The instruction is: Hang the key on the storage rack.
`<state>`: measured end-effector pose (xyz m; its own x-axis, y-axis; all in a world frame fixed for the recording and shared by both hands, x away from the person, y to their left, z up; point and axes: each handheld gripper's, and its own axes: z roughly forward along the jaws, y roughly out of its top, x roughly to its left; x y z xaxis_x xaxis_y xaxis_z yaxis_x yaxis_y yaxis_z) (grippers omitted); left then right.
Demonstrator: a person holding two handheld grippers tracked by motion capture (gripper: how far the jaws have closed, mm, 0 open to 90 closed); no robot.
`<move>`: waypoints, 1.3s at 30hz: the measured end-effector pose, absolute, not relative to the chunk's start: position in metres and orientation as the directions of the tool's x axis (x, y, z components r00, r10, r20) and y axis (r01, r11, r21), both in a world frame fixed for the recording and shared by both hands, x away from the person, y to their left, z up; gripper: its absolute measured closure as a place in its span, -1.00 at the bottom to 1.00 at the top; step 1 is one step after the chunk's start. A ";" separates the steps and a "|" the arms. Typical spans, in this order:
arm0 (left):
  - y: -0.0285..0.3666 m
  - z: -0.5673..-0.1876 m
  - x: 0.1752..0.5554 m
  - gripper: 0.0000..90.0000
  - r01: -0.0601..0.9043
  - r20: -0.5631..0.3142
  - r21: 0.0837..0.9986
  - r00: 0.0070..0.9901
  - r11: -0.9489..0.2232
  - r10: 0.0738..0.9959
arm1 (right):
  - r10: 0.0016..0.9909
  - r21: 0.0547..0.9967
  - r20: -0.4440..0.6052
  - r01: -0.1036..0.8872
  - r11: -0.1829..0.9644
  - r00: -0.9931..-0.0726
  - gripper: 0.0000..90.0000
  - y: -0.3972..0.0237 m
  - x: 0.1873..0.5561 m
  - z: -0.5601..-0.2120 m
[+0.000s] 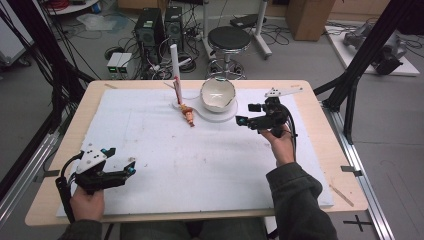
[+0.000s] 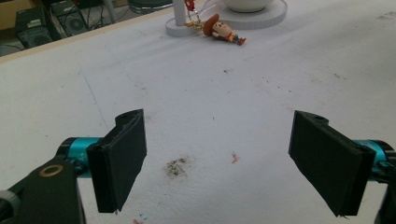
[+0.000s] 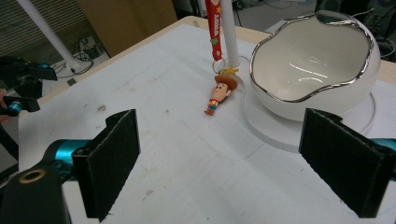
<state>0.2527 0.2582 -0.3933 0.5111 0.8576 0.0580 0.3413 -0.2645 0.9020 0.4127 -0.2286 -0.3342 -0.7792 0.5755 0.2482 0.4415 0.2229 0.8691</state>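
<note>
Fingers of the right gripper [image 1: 246, 114] and left gripper [image 1: 121, 161] gape wide, holding and touching nothing.

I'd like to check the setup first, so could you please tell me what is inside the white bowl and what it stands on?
The white bowl looks empty, showing only glossy reflections. It stands on a round white base; the base's surface beneath the bowl is covered.

Bowl [image 3: 313, 60] glossy ceramic w/ metallic rim; claw pads [image 3: 112, 158] matt black; table cover [image 1: 200, 165] matt, smudged.
</note>
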 end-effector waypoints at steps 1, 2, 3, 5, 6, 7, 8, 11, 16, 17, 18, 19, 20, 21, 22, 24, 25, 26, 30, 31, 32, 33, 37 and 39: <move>0.258 -0.393 0.253 -0.56 0.342 0.059 0.902 0.510 -0.265 0.858 | 0.578 0.871 0.246 0.439 0.221 -0.778 -0.74 -0.229 0.412 -0.334; 0.258 -0.393 0.253 -0.56 0.342 0.056 0.902 0.509 -0.262 0.859 | 0.579 0.874 0.240 0.433 0.220 -0.779 -0.74 -0.230 0.410 -0.335; 0.258 -0.393 0.253 -0.56 0.343 0.054 0.903 0.510 -0.260 0.858 | 0.580 0.873 0.237 0.432 0.225 -0.780 -0.74 -0.230 0.409 -0.336; 0.258 -0.393 0.253 -0.56 0.343 0.055 0.902 0.511 -0.262 0.858 | 0.579 0.872 0.235 0.433 0.230 -0.781 -0.74 -0.232 0.406 -0.337; 0.258 -0.394 0.253 -0.56 0.342 0.057 0.902 0.509 -0.263 0.859 | 0.578 0.873 0.232 0.430 0.231 -0.782 -0.74 -0.233 0.405 -0.338; 0.258 -0.394 0.253 -0.56 0.343 0.056 0.902 0.510 -0.263 0.858 | 0.581 0.872 0.232 0.432 0.231 -0.780 -0.74 -0.234 0.403 -0.340; 0.258 -0.393 0.252 -0.56 0.344 0.059 0.900 0.513 -0.268 0.857 | 0.581 0.873 0.228 0.429 0.233 -0.781 -0.74 -0.235 0.402 -0.341; 0.258 -0.394 0.253 -0.56 0.344 0.054 0.902 0.512 -0.262 0.858 | 0.585 0.872 0.225 0.428 0.236 -0.780 -0.74 -0.238 0.399 -0.345; 0.258 -0.394 0.253 -0.56 0.347 0.054 0.900 0.512 -0.264 0.857 | 0.592 0.869 0.219 0.431 0.243 -0.776 -0.74 -0.242 0.395 -0.349; 0.257 -0.394 0.254 -0.56 0.345 0.053 0.901 0.513 -0.263 0.857 | 0.591 0.871 0.217 0.427 0.242 -0.777 -0.74 -0.242 0.394 -0.349; 0.257 -0.394 0.254 -0.56 0.345 0.054 0.901 0.514 -0.264 0.856 | 0.591 0.870 0.219 0.430 0.241 -0.776 -0.74 -0.243 0.392 -0.350; 0.257 -0.394 0.254 -0.56 0.346 0.055 0.900 0.516 -0.266 0.855 | 0.590 0.873 0.213 0.423 0.243 -0.779 -0.74 -0.243 0.392 -0.350; 0.257 -0.394 0.254 -0.56 0.347 0.053 0.900 0.516 -0.265 0.855 | 0.590 0.869 0.215 0.429 0.249 -0.778 -0.74 -0.244 0.391 -0.350; 0.257 -0.394 0.254 -0.56 0.347 0.054 0.899 0.516 -0.266 0.855 | 0.590 0.868 0.213 0.428 0.253 -0.779 -0.74 -0.244 0.390 -0.350; 0.257 -0.394 0.254 -0.56 0.347 0.054 0.899 0.517 -0.266 0.855 | 0.589 0.867 0.213 0.428 0.254 -0.779 -0.74 -0.244 0.389 -0.349; 0.257 -0.394 0.254 -0.56 0.345 0.054 0.901 0.514 -0.263 0.856 | 0.589 0.871 0.204 0.420 0.255 -0.782 -0.74 -0.245 0.387 -0.348; 0.257 -0.394 0.254 -0.56 0.345 0.055 0.901 0.513 -0.264 0.856 | 0.588 0.871 0.207 0.421 0.254 -0.782 -0.74 -0.245 0.385 -0.347; 0.257 -0.394 0.254 -0.56 0.346 0.054 0.900 0.515 -0.266 0.855 | 0.587 0.873 0.200 0.415 0.257 -0.784 -0.74 -0.246 0.384 -0.347; 0.257 -0.394 0.254 -0.56 0.347 0.054 0.900 0.514 -0.265 0.856 | 0.587 0.875 0.185 0.403 0.266 -0.788 -0.74 -0.246 0.380 -0.347; 0.257 -0.394 0.254 -0.56 0.347 0.054 0.899 0.515 -0.266 0.856 | 0.587 0.876 0.184 0.402 0.266 -0.789 -0.74 -0.246 0.379 -0.347; 0.257 -0.394 0.254 -0.56 0.347 0.054 0.899 0.515 -0.266 0.855 | 0.590 0.878 0.183 0.400 0.261 -0.787 -0.74 -0.247 0.378 -0.348; 0.257 -0.394 0.254 -0.56 0.347 0.055 0.899 0.515 -0.267 0.856 | 0.589 0.877 0.184 0.402 0.264 -0.787 -0.74 -0.247 0.378 -0.348; 0.257 -0.394 0.254 -0.56 0.347 0.055 0.899 0.515 -0.267 0.855 | 0.588 0.880 0.178 0.395 0.264 -0.789 -0.74 -0.249 0.376 -0.351; 0.256 -0.394 0.254 -0.56 0.348 0.052 0.899 0.516 -0.266 0.855 | 0.591 0.880 0.180 0.397 0.260 -0.787 -0.74 -0.251 0.374 -0.352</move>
<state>0.2540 0.2563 -0.3944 0.5164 0.8547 0.0523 0.3484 -0.2655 0.8990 0.3742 -0.2510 -0.3516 -0.7866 0.5906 0.1802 0.3970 0.2603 0.8801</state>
